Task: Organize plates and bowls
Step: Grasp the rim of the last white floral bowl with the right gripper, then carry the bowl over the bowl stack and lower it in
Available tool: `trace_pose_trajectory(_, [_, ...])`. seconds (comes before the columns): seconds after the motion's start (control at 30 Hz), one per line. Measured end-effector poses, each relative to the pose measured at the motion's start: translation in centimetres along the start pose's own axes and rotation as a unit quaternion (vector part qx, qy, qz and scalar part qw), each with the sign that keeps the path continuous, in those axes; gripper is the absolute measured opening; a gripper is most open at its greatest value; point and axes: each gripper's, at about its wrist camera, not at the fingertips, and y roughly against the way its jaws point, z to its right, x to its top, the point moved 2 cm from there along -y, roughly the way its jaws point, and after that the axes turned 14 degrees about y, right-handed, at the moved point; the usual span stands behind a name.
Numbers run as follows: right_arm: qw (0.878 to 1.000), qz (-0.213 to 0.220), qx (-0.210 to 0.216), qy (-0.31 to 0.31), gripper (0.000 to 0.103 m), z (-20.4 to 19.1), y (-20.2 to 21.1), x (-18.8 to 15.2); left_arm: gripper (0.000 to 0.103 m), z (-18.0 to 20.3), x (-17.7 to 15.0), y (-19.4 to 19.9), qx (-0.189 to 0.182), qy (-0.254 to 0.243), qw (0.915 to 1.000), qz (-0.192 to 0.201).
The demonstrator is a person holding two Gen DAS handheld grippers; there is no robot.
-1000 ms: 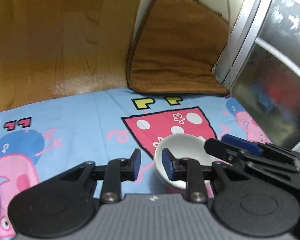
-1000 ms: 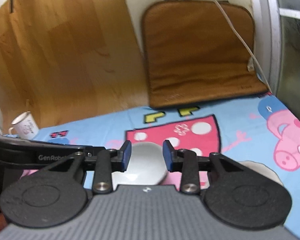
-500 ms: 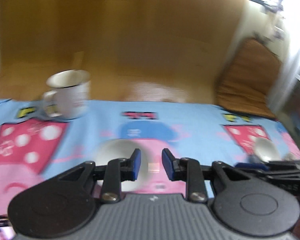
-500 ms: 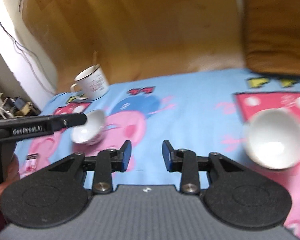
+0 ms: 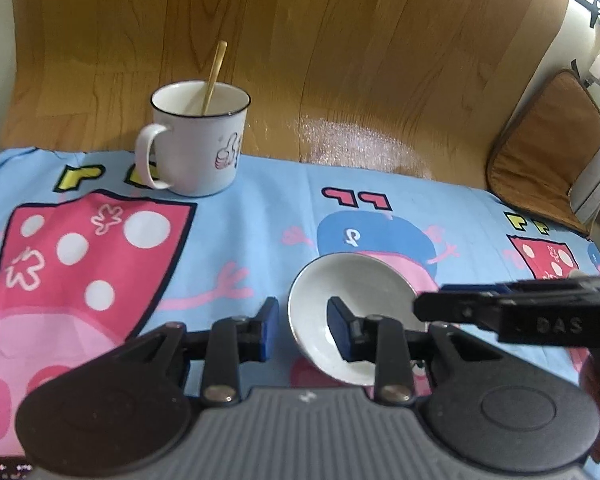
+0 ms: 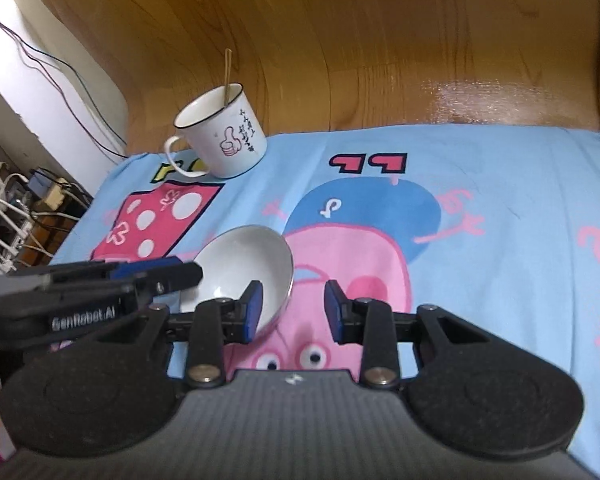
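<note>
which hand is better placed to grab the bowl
Left, probably. The bowl has its rim in the left tool's gap, ready to pinch. The right tool's gap is mostly over cloth beside the bowl.

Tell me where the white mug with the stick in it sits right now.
The white mug stands upright at the far edge of the cartoon cloth, left of centre in both wrist views, beyond and left of the white bowl.
</note>
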Motion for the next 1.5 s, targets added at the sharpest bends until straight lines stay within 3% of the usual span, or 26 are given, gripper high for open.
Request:
trace_pose_trajectory(0.07, [1.0,-0.009,-0.001,-0.003,0.035,0.2,-0.9,0.3,0.027,-0.3,0.0,-0.7,-0.006,0.009,0.9999,-0.011])
trace_pose_trajectory(0.1, [1.0,-0.014,0.0,-0.006,0.03,0.3,-1.3,0.4,0.026,-0.5,0.0,-1.2,-0.009,0.013,0.9997,-0.017])
trace_pose_trajectory(0.17, [1.0,-0.025,0.007,-0.013,0.019,0.5,-2.2,0.3,0.01,-0.7,-0.2,-1.9,-0.01,0.017,0.9995,-0.023])
trace_pose_trajectory(0.23, [0.999,-0.027,0.019,-0.018,0.008,0.4,-2.5,0.1,0.009,-0.8,-0.5,-1.9,-0.011,0.017,0.9996,-0.021])
trace_pose_trajectory(0.47, [1.0,-0.001,0.018,-0.014,0.008,-0.5,0.8,-1.5,0.008,0.9,-1.4,0.2,-0.021,0.003,0.9996,-0.02])
trace_pose_trajectory(0.7, [0.999,0.011,0.008,-0.038,0.009,1.3,6.1,-5.8,0.008,6.2,-5.0,1.3,-0.045,-0.048,0.997,-0.042])
trace_pose_trajectory(1.17, [0.991,0.018,-0.077,-0.106,0.01,7.8,15.5,-15.6,0.008,18.5,-12.7,-1.3,-0.109,-0.147,0.9762,-0.117])
trace_pose_trajectory(1.37, [0.987,0.024,-0.089,-0.128,0.01,9.4,16.9,-17.3,0.008,21.1,-13.8,-1.8,-0.113,-0.171,0.9702,-0.129])
trace_pose_trajectory(1.5, [0.986,0.046,-0.099,-0.124,0.01,10.4,18.2,-16.5,0.008,22.9,-12.6,-1.6,-0.119,-0.177,0.9704,-0.113])
